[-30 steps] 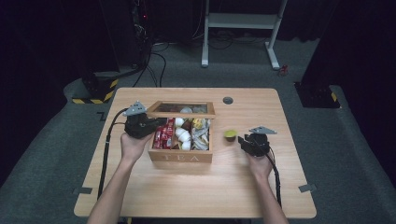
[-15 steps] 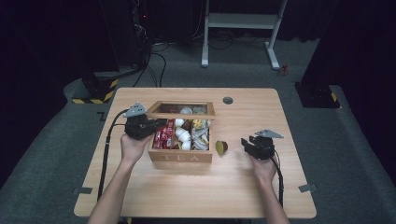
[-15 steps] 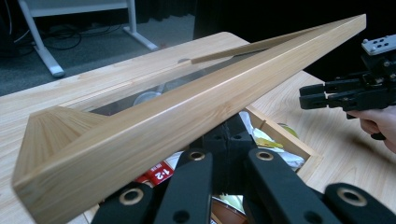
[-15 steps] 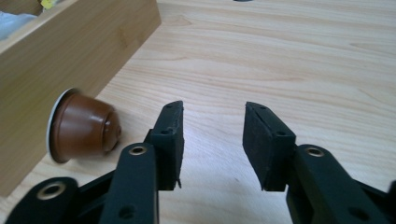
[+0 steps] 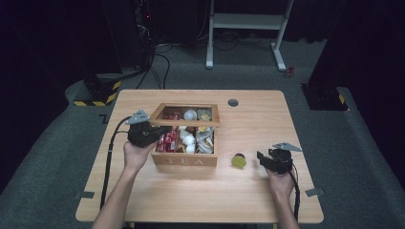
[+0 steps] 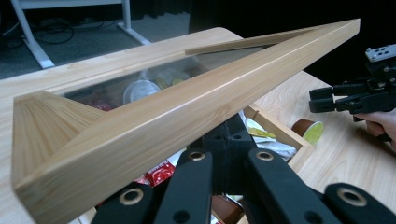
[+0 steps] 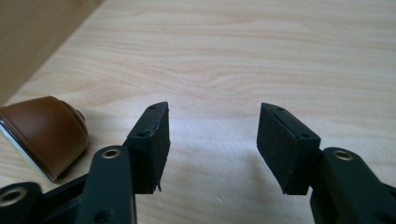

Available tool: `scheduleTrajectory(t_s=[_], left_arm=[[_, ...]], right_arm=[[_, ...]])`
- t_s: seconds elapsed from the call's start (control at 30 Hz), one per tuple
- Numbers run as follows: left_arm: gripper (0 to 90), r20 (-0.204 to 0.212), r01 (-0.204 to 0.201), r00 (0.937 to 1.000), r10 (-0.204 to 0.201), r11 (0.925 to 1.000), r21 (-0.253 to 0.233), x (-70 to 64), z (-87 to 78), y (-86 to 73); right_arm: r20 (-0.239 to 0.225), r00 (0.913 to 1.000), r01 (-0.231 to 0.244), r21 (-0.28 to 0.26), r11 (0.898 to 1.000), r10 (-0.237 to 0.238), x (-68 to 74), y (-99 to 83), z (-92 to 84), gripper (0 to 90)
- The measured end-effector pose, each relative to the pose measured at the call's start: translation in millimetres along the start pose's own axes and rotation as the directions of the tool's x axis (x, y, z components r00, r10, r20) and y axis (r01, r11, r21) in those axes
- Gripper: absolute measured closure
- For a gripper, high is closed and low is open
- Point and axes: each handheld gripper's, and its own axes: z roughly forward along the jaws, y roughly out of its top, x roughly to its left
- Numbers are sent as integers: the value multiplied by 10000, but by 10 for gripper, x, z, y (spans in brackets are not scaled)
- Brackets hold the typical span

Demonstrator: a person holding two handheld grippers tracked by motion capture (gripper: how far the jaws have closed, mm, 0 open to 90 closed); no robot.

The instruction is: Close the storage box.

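While the glass-paned lid (image 6: 187, 100) of the wooden tea box (image 5: 185, 160) is held raised by the left gripper (image 5: 165, 130), shut on its frame edge, the left forearm is stretched forward from the near edge of the tabletop (image 5: 258, 114). The right gripper (image 5: 261, 157) is held low and level, its jaws just opened and apart with nothing between them; the brown coffee capsule (image 5: 238, 161) lies just beyond its tips, on its side.

Black two-jaw tongs (image 5: 261, 158), grey triangular plates, black cables, seemingly bare forearms.
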Motion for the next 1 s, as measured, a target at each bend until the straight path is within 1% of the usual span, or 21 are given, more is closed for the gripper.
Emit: scheduleTrajectory(t_s=[0.03, 0.07, 0.1, 0.13, 0.17, 0.2, 0.23, 0.3, 0.33, 0.37, 0.47, 0.53, 0.7, 0.73, 0.83, 0.97, 1.0], left_arm=[[900, 17, 4, 10000, -4, 10000, 31, 0, 0, -8], [900, 4, -23, 10000, 23, 10000, 53, 2, -5, -17], [900, 4, -23, 10000, 23, 10000, 53, 2, -5, -17], [900, 44, 36, 10000, -36, 10000, 60, -1, -8, -29], [900, 44, 36, 10000, -36, 10000, 60, -1, -8, -29], [900, 45, 80, 10000, -81, 9999, 60, -5, -8, -35], [900, 25, 26, 10000, -26, 9999, 104, -6, -9, -46], [900, 28, 51, 10000, -52, 9999, 128, -12, -7, -54], [900, -4, -9, 10000, 9, 9999, 129, -13, -5, -57], [900, -55, -62, 10000, 63, 9999, 137, -15, -4, -61], [900, -50, -43, 10000, 43, 9999, 140, -20, -3, -69], [900, -37, -23, 10000, 24, 9999, 121, -23, -2, -87], [900, -4, 1, 10000, -1, 9999, 149, -24, -1, -108], [900, -25, -22, 10000, 22, 9999, 162, -26, -1, -115], [900, 2, 71, 10000, -71, 9999, 130, -33, 2, -147], [900, -8, 31, 10000, -31, 9998, 187, -39, 7, -181], [900, 22, 84, 10000, -85, 9998, 180, -41, 8, -193]], right_arm=[[84, 10000, 40, 40, 10000, -41, -9, -17, 2, 429], [188, 9998, -41, 147, 9999, 38, -18, -49, 10, 420], [188, 9998, -41, 147, 9999, 38, -18, -49, 10, 420], [339, 9994, -64, 175, 9998, 58, -21, -78, 21, 420], [339, 9994, -64, 175, 9998, 58, -21, -78, 21, 420], [408, 9992, 16, 186, 9998, -24, -31, -90, 29, 421], [575, 9983, -43, 181, 9998, 32, -31, -99, 19, 417], [662, 9978, -75, 195, 9998, 62, -37, -103, 16, 416], [865, 9963, -38, 225, 9997, 19, -50, -112, 3, 415], [865, 9963, -38, 225, 9997, 19, -50, -112, 3, 415], [1434, 9890, 301, 371, 9989, -352, -59, -131, -14, 393], [1474, 9888, 203, 350, 9992, -253, -88, -142, -30, 390], [1536, 9879, 158, 363, 9992, -212, -93, -142, -30, 376], [1546, 9878, 159, 358, 9992, -212, -93, -142, -30, 374], [1552, 9876, 164, 361, 9992, -218, -93, -142, -30, 374], [1544, 9878, 148, 357, 9993, -201, -92, -143, -30, 374], [1543, 9878, 159, 355, 9992, -212, -93, -143, -30, 374]])
